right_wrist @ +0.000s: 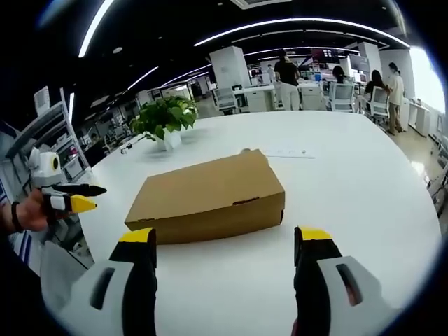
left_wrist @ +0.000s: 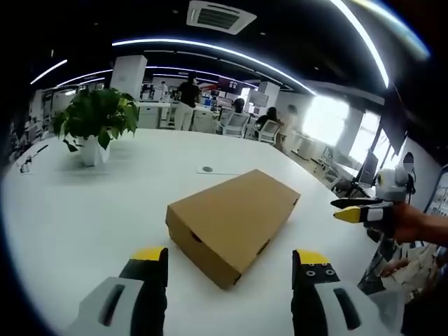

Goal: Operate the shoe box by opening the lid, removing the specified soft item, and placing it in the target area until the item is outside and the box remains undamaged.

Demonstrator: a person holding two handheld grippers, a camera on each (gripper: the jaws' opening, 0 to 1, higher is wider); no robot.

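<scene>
A closed brown cardboard shoe box [left_wrist: 234, 220] lies on the white table [left_wrist: 105, 210], its lid down. My left gripper [left_wrist: 229, 264] hovers just short of the box's near corner, jaws wide apart and holding nothing. In the right gripper view the same box [right_wrist: 210, 196] sits ahead of my right gripper [right_wrist: 225, 245], which is also open and holds nothing. The right gripper [left_wrist: 357, 210] appears at the right edge of the left gripper view, off the table's side. The left gripper [right_wrist: 70, 197] shows at the left of the right gripper view, held by a hand.
A potted green plant [left_wrist: 94, 122] stands at the far left of the table [right_wrist: 350, 210], seen also as the plant [right_wrist: 164, 119]. A small round disc [left_wrist: 207, 169] and a sheet of paper [right_wrist: 290, 151] lie beyond the box. People, desks and chairs fill the background.
</scene>
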